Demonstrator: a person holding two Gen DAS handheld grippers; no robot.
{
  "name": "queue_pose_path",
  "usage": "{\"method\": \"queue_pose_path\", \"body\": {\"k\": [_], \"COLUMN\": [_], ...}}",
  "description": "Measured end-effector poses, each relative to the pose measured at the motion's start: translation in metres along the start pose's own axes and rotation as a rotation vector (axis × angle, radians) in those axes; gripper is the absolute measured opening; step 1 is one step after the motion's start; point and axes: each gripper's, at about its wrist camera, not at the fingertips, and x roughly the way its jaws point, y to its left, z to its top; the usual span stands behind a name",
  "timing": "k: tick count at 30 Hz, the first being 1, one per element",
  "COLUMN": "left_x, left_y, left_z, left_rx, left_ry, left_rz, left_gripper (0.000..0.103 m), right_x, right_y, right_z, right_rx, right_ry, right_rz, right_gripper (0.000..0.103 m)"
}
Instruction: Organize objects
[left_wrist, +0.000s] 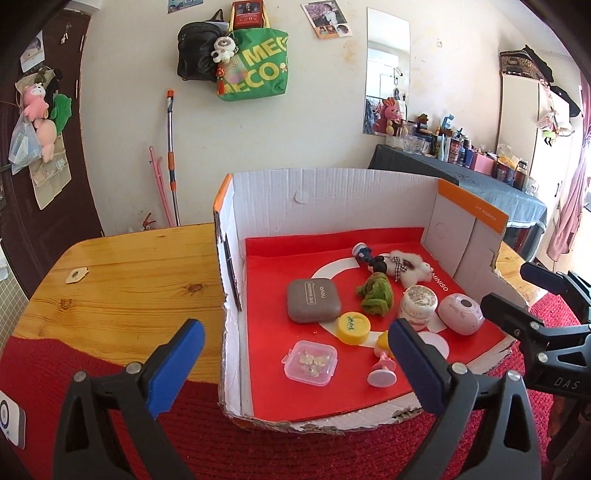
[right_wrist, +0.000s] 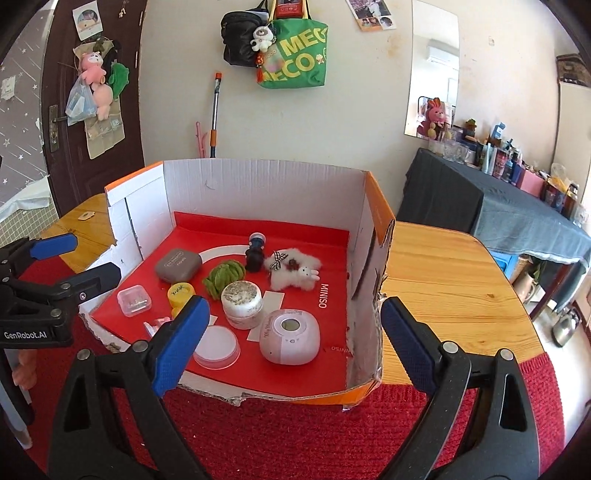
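Cardboard box, torn front edge, red liner

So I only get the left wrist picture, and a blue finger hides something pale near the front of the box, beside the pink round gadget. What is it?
Observer: In the right wrist view it is a shallow, round, translucent lid or dish. It lies flat on the red sheet, in front of the white jar.
Operator: Is the other gripper holding anything?
Observer: No. The right gripper is wide open and empty, pointing towards the pink gadget.
Operator: Is anything written on my gripper?
Observer: Yes, the left gripper reads GenRobot.AI on its body.
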Motion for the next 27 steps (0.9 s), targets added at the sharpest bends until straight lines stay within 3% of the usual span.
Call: {"method": "queue_pose_path", "body": {"k": [15,27], "left_x": [-0.001,-0.003], "left_y": [-0.005,-0.002], "left_z": [-0.01,-0.011], "left_rx": [0.019,0.011], "left_ry": [-0.027,-0.028], "left_rz": [0.053,0.05], "left_gripper": [0.101,0.103], "right_x": [0.013,0.017], "right_y": [-0.008,-0.007], "right_z": [-0.007,-0.008], "right_rx": [0.035,0.029], "right_ry": [0.009,0.031], "right_rz": [-0.016,-0.02], "right_gripper": [0.095,0.095]}}
